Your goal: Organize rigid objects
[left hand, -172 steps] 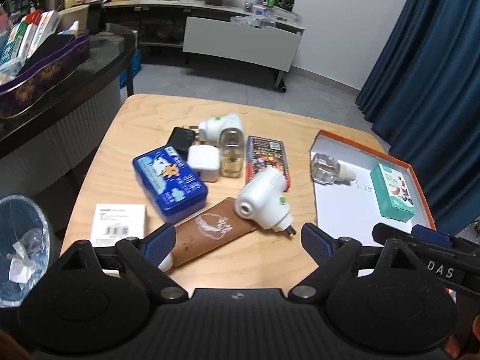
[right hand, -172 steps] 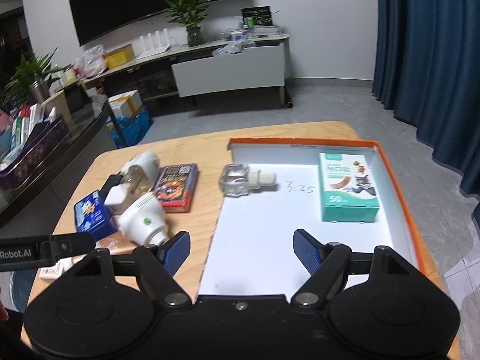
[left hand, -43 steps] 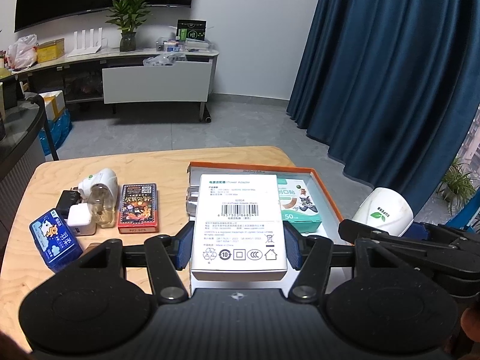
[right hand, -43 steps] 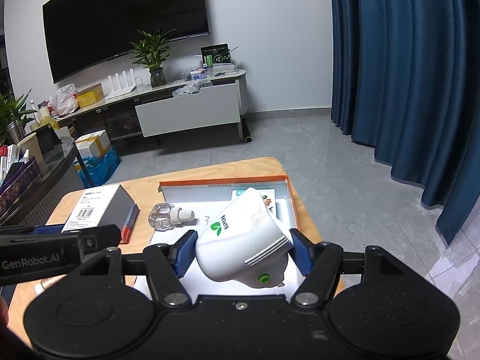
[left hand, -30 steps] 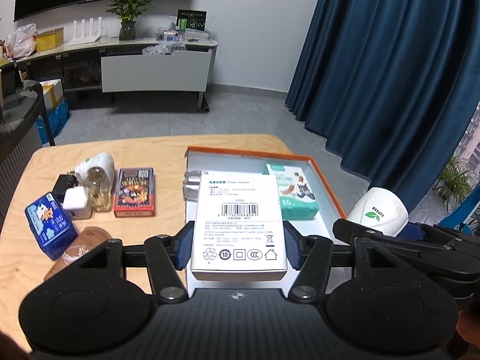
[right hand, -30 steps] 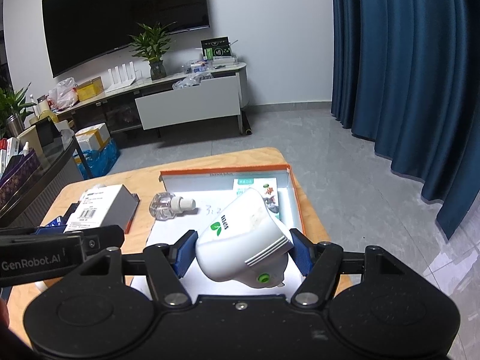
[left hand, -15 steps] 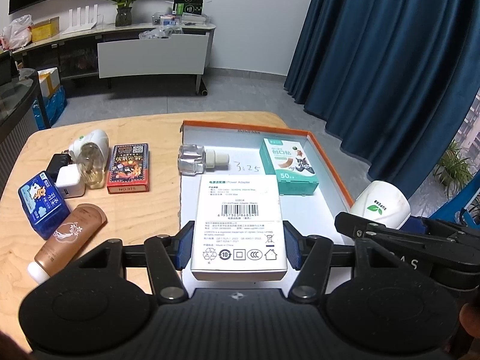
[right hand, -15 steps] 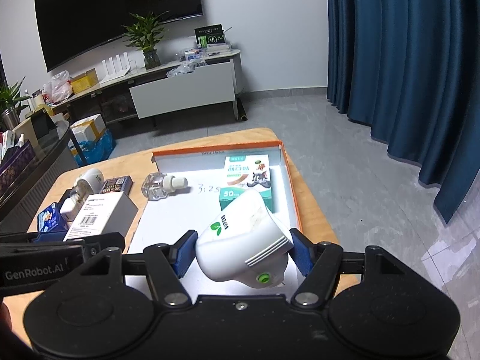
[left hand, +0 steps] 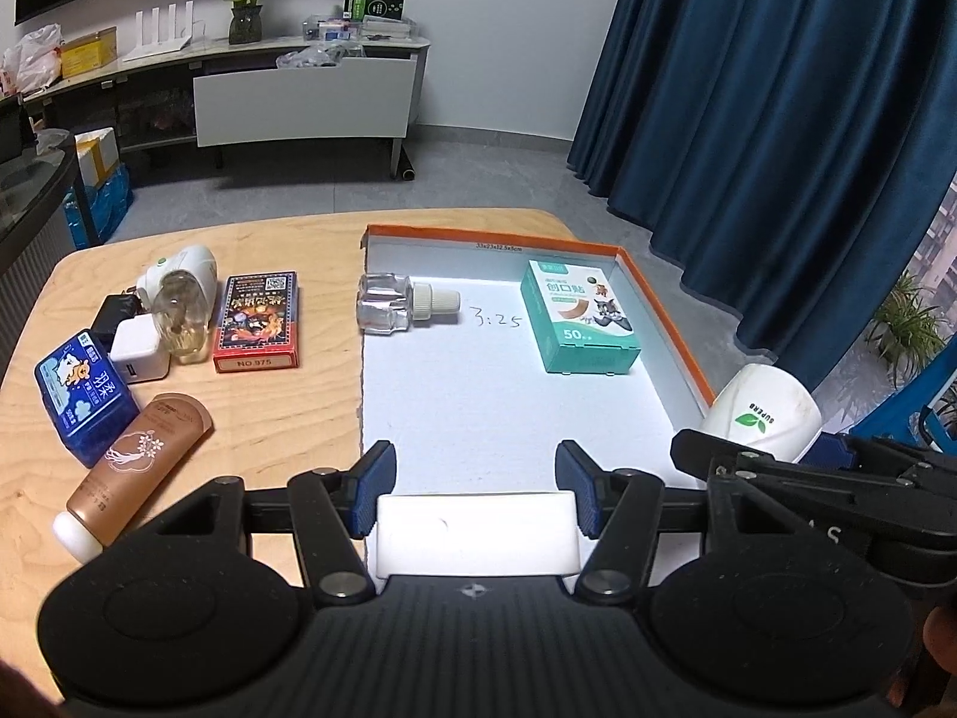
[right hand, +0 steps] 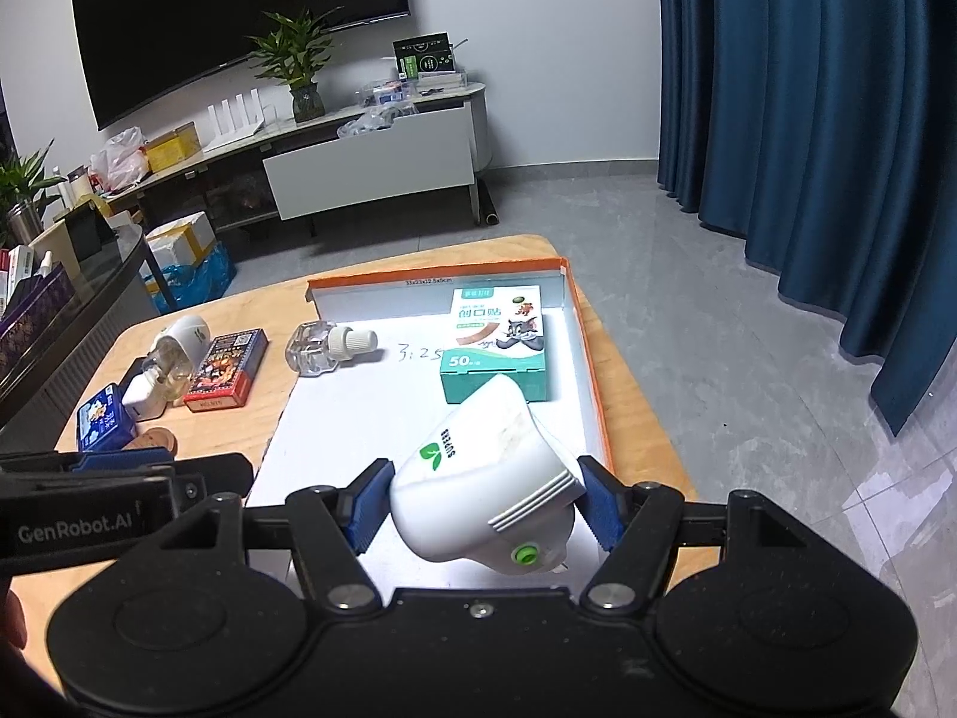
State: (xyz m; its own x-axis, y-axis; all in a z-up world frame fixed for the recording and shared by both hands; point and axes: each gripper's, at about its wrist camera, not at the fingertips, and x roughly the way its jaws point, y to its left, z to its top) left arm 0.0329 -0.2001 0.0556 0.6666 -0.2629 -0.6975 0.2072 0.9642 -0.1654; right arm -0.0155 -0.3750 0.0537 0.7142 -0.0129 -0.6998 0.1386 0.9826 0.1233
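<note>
The left gripper is clamped on a white box, seen end-on between its blue pads at 6 o'clock, over the near edge of the tray. The right gripper is closed on a white plug-in diffuser, its blue pads pressing both flanks, above the tray's near right part. Farther in, a teal plaster box lies at 1 o'clock in the tray, and a clear bottle lies on its side at 11 o'clock against the tray's left edge. On the table at 9 to 10 o'clock lie a brown tube, a blue tin, a white charger, a card deck and a second diffuser.
</note>
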